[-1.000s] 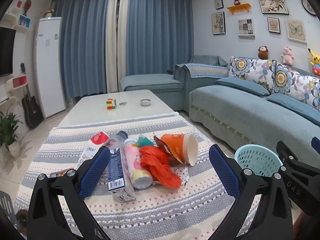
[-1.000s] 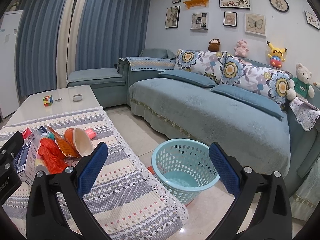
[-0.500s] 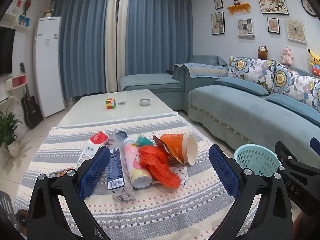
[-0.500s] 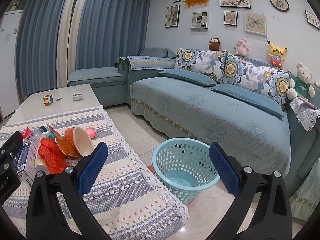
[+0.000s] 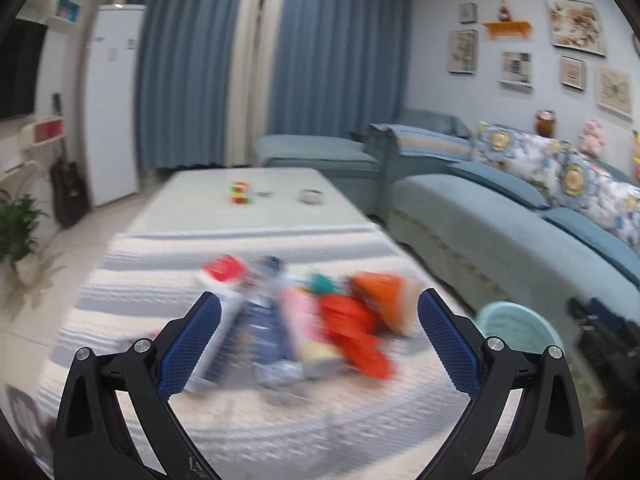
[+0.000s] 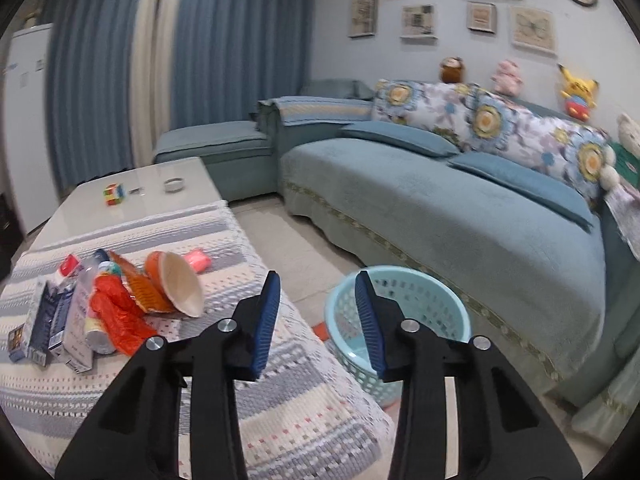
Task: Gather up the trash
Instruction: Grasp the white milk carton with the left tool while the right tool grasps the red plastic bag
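Trash pile: we see cartons, bottle, orange wrapper and cup all on the striped tablecloth.
Left gripper: wide open, empty, facing our pile.
Right gripper: jaws just narrowed, nothing between.
Basket: on the floor, looks empty; we judge nothing collected.

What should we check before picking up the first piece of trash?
1. Left gripper open wide: ok.
2. Trash pile on the striped cloth, within view: ok.
3. Basket upright on the floor beside the table, mouth open: ok.
4. Right gripper empty: ok; its fingers have just been closing, with nothing between them.
5. Left view sharp enough to aim: not ok, the pile is blurred.
6. Paper cup lying on its side, free to grab: ok.
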Demonstrator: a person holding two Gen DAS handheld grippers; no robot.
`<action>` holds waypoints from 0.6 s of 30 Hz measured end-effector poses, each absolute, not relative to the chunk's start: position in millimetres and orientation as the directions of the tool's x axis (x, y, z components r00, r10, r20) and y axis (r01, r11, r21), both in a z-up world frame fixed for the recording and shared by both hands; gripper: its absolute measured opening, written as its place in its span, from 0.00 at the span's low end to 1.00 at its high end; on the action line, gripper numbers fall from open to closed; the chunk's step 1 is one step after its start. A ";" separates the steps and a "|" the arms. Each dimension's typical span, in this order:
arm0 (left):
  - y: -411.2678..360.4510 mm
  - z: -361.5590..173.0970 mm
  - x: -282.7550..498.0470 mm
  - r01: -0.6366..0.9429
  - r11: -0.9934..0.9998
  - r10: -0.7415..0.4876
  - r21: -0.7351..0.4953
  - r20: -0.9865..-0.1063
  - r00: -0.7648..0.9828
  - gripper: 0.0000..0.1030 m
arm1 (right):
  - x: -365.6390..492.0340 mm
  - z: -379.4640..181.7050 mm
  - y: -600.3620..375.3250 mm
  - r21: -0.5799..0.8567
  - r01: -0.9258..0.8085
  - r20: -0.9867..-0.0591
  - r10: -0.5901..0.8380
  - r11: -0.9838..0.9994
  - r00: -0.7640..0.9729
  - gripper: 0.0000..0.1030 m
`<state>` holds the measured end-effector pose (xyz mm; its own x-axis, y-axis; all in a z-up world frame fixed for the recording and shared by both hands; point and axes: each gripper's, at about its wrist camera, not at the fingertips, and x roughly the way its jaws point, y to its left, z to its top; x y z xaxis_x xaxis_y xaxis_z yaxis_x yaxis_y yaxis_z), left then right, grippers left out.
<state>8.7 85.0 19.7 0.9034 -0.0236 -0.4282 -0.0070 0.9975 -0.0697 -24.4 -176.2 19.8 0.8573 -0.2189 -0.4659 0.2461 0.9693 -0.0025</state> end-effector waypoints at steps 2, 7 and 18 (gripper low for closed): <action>118.4 15.1 19.0 -0.028 0.998 -0.001 -0.058 -0.451 0.893 0.93 | -15.0 24.2 -167.1 0.008 0.188 -0.466 -0.162 0.982 0.870 0.34; 183.9 -15.7 48.8 -0.075 0.994 0.022 -0.074 -0.549 0.836 0.93 | 10.6 32.1 -135.6 0.048 0.060 -0.466 -0.031 0.997 0.884 0.34; 214.2 -84.7 110.8 -0.003 0.989 -0.103 -0.147 -0.709 0.698 0.89 | 60.7 7.1 -76.5 0.077 -0.198 -0.561 0.206 0.977 0.802 0.55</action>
